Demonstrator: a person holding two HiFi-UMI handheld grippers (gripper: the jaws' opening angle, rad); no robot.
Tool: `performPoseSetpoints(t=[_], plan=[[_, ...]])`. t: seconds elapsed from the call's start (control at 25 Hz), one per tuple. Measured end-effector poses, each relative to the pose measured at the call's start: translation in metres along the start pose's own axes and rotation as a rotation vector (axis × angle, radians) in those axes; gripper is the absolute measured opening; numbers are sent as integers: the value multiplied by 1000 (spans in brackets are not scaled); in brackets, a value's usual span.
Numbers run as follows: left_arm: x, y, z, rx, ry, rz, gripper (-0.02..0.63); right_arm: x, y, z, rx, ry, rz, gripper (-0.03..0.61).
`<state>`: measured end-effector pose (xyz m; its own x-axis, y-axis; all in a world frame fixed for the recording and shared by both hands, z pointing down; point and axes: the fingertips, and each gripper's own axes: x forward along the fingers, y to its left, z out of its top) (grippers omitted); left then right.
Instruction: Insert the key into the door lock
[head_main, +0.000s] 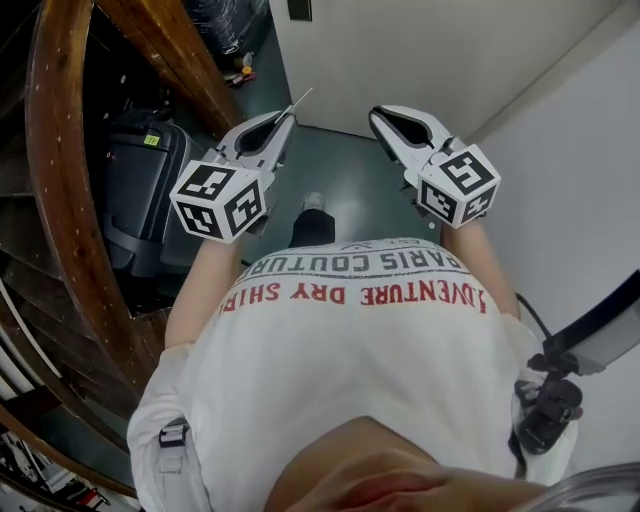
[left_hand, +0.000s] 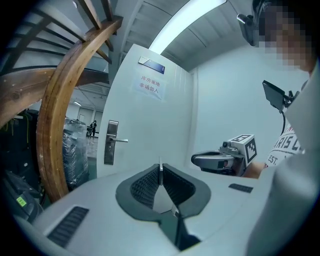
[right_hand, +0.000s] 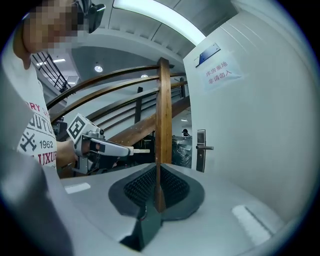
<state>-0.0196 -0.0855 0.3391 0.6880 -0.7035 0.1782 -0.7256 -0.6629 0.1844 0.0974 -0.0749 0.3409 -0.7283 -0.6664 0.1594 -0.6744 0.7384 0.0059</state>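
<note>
The person stands on a dark green floor (head_main: 360, 190) facing a white door (head_main: 420, 50), both forearms held out level. The left tool (head_main: 281, 124) pinches a thin key (head_main: 301, 101), whose blade pokes out past its tip toward the door. The right tool (head_main: 379, 116) is just beside it, jaws pressed together with nothing in them. A curved wooden handrail (head_main: 55, 200) sweeps down the left side, with a black suitcase (head_main: 140, 185) behind it.

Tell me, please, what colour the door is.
White door, clearest in the left gripper view.
</note>
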Motion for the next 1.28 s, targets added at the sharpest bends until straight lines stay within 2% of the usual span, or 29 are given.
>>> performPoseSetpoints(t=[0.12, 0.36, 0.52, 0.72, 0.92, 1.16, 1.28], plan=[[30, 29, 1, -13, -2, -30, 23, 24, -26, -1, -15, 25, -36, 3], [90, 105, -3, -70, 19, -48, 23, 88, -88, -8, 17, 59, -108, 3], [124, 147, 0, -93, 41, -54, 23, 134, -128, -14, 43, 77, -123, 3], [163, 187, 10, -79, 73, -58, 23, 189, -181, -21, 11, 115, -138, 3], [191, 210, 17, -77, 89, -61, 23, 229, -237, -3, -21, 79, -167, 4], [217, 230, 12, -116, 108, -62, 23, 275, -290, 14, -131, 81, -167, 48], [226, 239, 9, -135, 118, -61, 23, 290, -312, 21, -157, 71, -196, 131]])
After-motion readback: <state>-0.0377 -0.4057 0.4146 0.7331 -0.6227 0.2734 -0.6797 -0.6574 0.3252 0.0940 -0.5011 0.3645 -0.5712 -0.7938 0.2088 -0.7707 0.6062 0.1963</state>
